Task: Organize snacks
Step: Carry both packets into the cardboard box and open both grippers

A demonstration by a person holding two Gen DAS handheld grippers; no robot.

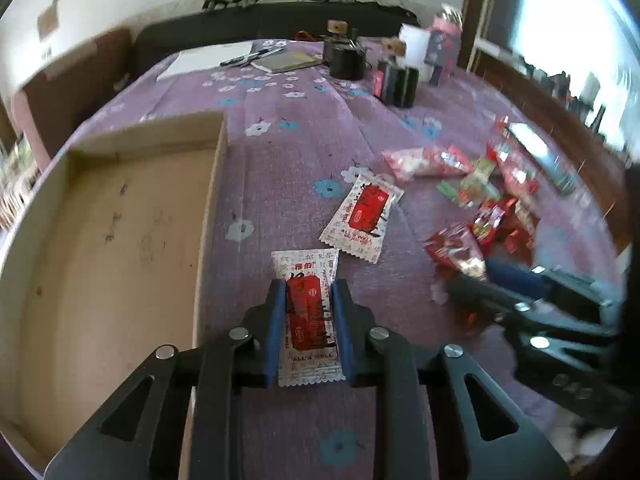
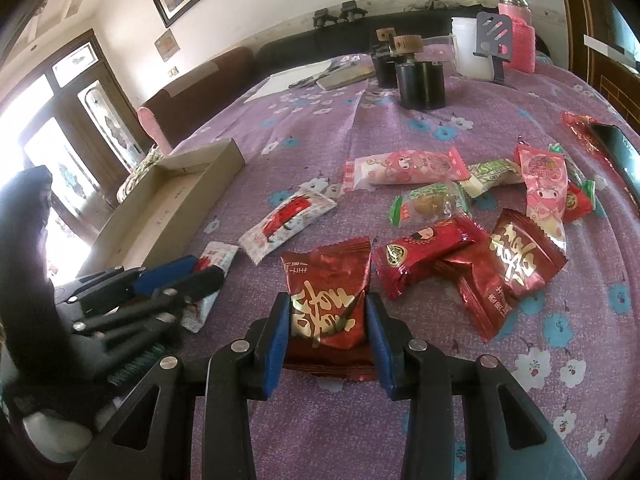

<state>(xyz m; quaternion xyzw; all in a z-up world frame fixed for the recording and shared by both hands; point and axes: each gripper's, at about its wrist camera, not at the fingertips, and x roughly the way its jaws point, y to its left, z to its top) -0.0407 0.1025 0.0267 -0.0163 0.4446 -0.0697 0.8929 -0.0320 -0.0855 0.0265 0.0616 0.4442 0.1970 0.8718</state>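
My left gripper [image 1: 308,286] is shut on a white snack packet with a red label [image 1: 308,320], held just right of the cardboard box [image 1: 120,216]. A second white packet [image 1: 362,216] lies on the cloth beyond it. My right gripper [image 2: 326,300] is shut on a dark red foil snack [image 2: 324,300] with gold letters. The left gripper [image 2: 176,280] shows at the left of the right wrist view, the right gripper [image 1: 520,304] at the right of the left wrist view. Several pink, green and red snacks [image 2: 472,216] lie in a loose pile.
The purple flowered tablecloth [image 2: 400,120] covers the table. Black cylinders [image 2: 422,84], a white container [image 2: 472,48], a pink bottle [image 2: 518,24], paper and pens [image 1: 240,58] stand at the far end. A phone [image 2: 616,152] lies at the right edge.
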